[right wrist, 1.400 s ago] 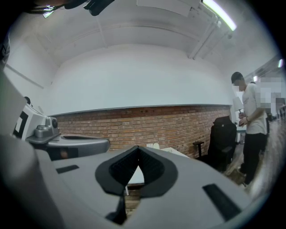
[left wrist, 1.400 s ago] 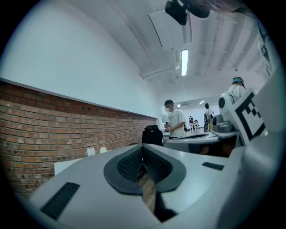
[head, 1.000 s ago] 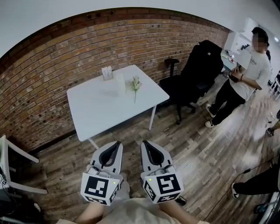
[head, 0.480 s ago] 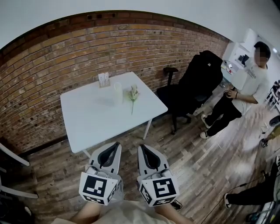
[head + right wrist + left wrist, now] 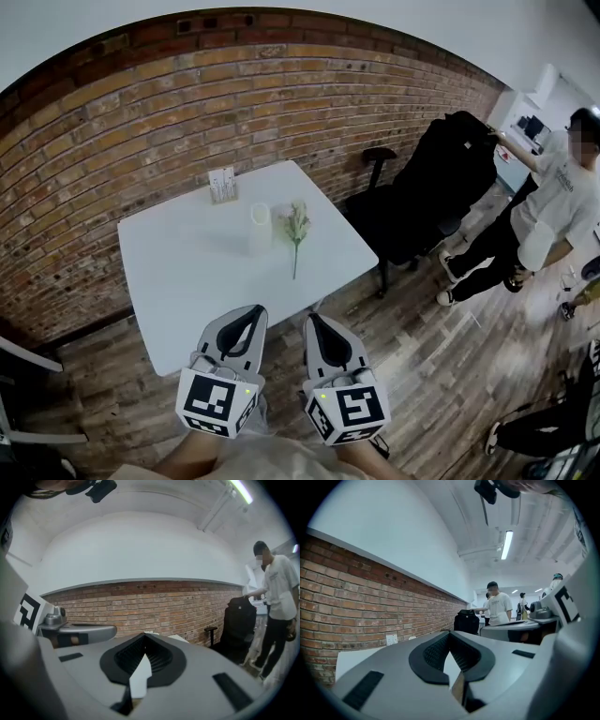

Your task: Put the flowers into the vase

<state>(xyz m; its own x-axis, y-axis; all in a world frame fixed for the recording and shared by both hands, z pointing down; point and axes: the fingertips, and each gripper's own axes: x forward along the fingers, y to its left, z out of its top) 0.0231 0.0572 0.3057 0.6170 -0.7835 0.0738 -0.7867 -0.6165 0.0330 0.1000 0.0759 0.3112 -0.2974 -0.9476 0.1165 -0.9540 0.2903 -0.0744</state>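
Head view, looking steeply down. The flowers (image 5: 296, 228) are a small sprig: a cluster of pale blossoms with green leaves at the far end and one thin green stem pointing toward the near edge. The sprig lies flat on the white table (image 5: 178, 281), right of centre, just beside the vase (image 5: 260, 228). Whether sprig and vase touch cannot be told.

The vase is a pale upright cylinder standing left of the blossoms. Its colour nearly matches the tabletop, so its outline is faint and its contents cannot be made out. A small card stand (image 5: 222, 185) sits near the table's far edge, in front of the brick wall (image 5: 141, 112).

The left gripper (image 5: 255, 310) and right gripper (image 5: 313, 319) are held side by side at the table's near edge, well apart from the flowers. They cover part of that edge. Each gripper view shows the jaw tips pressed together with nothing between them.

In both gripper views the sprig is not discernible. A black office chair (image 5: 441, 187) stands right of the table, and a person (image 5: 553, 216) is partly cut off at the right margin.
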